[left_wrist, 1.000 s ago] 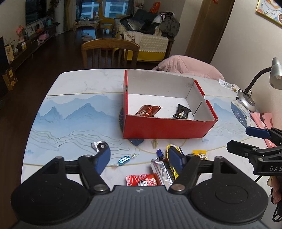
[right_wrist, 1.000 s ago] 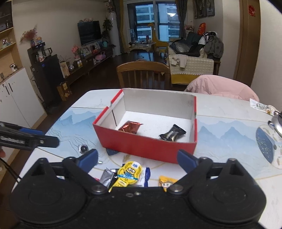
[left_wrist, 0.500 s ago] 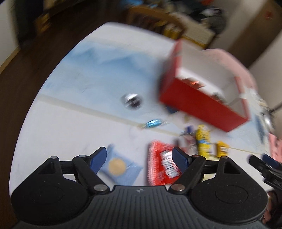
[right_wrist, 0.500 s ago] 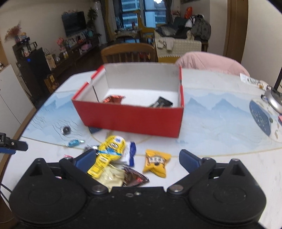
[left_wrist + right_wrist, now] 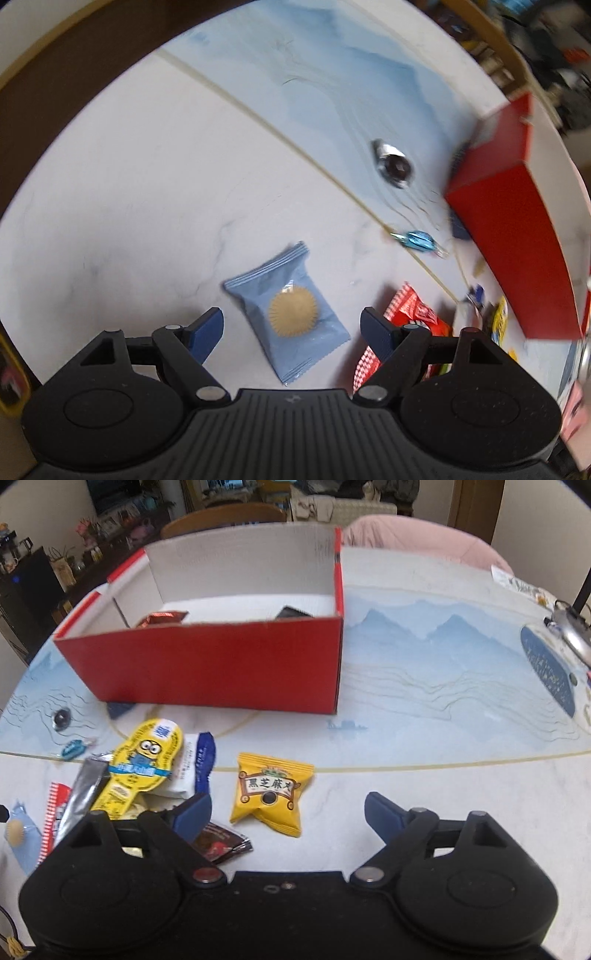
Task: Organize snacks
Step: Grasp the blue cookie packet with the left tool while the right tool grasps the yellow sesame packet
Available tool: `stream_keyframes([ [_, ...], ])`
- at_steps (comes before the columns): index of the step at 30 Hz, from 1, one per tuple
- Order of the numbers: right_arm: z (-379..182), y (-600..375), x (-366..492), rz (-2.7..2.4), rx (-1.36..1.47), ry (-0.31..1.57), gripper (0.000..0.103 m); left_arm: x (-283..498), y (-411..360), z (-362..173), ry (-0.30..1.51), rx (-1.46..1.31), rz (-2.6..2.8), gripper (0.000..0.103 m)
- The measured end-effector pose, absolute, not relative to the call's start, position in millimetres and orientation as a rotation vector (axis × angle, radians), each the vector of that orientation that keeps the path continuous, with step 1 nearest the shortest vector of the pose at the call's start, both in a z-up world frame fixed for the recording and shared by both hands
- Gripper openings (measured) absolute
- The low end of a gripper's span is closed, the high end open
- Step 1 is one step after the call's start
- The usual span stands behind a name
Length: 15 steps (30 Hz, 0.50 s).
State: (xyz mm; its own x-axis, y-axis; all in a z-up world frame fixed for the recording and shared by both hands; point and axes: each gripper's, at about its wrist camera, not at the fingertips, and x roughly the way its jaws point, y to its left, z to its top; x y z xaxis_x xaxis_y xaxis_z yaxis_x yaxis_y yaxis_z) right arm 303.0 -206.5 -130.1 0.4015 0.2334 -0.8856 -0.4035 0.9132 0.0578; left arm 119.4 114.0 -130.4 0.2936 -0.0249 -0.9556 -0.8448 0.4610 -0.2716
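Observation:
My left gripper (image 5: 293,328) is open, its jaws on either side of a light blue cookie packet (image 5: 288,310) lying on the table. A red striped packet (image 5: 406,321) lies just to its right. My right gripper (image 5: 288,812) is open above a yellow sesame packet (image 5: 271,794). To its left lie a yellow Minion packet (image 5: 142,766), a white and blue packet (image 5: 195,764), a silver packet (image 5: 83,790) and a dark packet (image 5: 221,842). The red box (image 5: 221,668) holds a red-brown wrapper (image 5: 162,618) and a black wrapper (image 5: 293,613).
A small blue candy (image 5: 419,239) and a metal disc (image 5: 393,168) lie between the packets and the box. A desk lamp base (image 5: 569,627) stands at the table's right edge. A wooden chair (image 5: 221,517) and a pink cushion (image 5: 424,535) are behind the table.
My left gripper has swung left and down over the blue cookie packet. My right gripper has moved down and forward, closer to the yellow sesame packet.

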Motion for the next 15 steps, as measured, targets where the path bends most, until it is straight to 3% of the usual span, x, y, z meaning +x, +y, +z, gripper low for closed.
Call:
stream_keyframes([
  [15, -151, -188, 325, 0.434, -0.228, 1.136, 0.075, 133, 110, -141, 1.124, -0.983, 0.815, 0.081],
])
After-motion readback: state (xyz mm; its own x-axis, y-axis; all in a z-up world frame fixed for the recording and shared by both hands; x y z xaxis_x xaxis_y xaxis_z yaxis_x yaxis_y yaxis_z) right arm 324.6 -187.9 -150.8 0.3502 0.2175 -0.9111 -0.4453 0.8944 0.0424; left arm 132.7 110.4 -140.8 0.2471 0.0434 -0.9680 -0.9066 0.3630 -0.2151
